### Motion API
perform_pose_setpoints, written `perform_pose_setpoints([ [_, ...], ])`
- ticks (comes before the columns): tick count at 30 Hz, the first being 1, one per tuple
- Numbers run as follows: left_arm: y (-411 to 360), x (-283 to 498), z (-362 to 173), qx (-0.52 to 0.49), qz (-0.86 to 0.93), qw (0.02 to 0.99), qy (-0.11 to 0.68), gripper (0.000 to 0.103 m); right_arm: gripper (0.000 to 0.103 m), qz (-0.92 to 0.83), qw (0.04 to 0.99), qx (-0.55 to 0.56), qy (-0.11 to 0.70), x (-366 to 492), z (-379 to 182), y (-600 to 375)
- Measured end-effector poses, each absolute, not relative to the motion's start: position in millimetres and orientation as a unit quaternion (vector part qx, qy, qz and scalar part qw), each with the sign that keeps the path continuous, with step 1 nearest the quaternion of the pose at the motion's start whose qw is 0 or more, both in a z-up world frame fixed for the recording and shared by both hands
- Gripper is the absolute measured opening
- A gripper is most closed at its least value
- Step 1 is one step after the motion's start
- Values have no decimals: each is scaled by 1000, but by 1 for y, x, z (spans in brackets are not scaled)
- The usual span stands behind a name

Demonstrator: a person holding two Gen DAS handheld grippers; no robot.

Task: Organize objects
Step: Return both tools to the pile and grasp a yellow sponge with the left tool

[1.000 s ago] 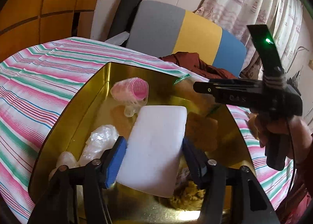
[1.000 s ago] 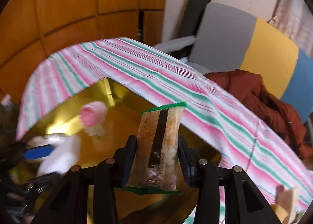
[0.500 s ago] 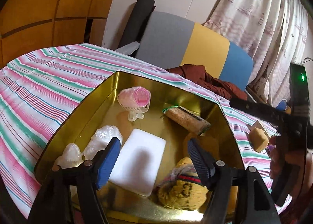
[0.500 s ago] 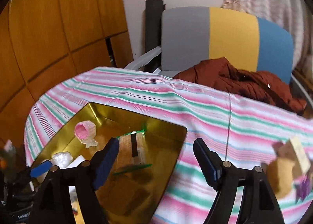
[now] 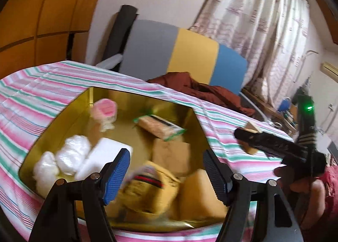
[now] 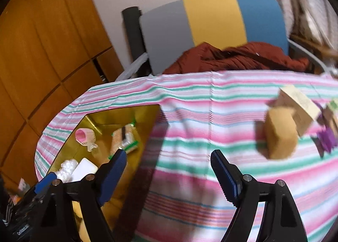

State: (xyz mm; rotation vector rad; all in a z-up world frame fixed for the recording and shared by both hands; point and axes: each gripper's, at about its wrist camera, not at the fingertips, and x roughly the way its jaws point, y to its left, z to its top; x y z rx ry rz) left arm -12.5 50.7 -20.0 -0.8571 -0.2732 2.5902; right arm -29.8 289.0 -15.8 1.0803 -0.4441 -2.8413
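A gold tin [image 5: 84, 102] sits on the striped tablecloth [image 5: 38, 94]. In it lie a pink curler [image 5: 104, 111], a snack packet [image 5: 158, 125], a white block [image 5: 105, 155], clear plastic bags [image 5: 71, 155], a brown box [image 5: 171, 155] and a yellow pouch [image 5: 147, 187]. My left gripper [image 5: 166, 157] hovers open above the tin's near end, holding nothing. My right gripper [image 6: 169, 155] is over the bare cloth right of the tin [image 6: 118, 113]; its jaws are opening with nothing between them. A tan sponge [image 6: 278, 134], a beige box [image 6: 300, 106] and a purple item [image 6: 326, 138] lie ahead to its right.
A grey, yellow and blue chair back [image 6: 211, 22] with a rust-red garment [image 6: 232, 56] stands behind the table. Wooden panels [image 6: 42, 41] are on the left and a curtain [image 5: 264, 30] is on the right. A hand [image 5: 295, 180] holds the right tool.
The left gripper let go of the white block and drew back and up. The right gripper released the snack packet into the tin and swung right over the cloth.
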Motion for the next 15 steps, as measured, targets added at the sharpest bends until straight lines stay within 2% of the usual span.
perform_pose_setpoints([
  [15, 133, 42, -22, -307, 899, 311, -18, 73, 83, -909, -29, 374, -183, 23, -54, 351],
])
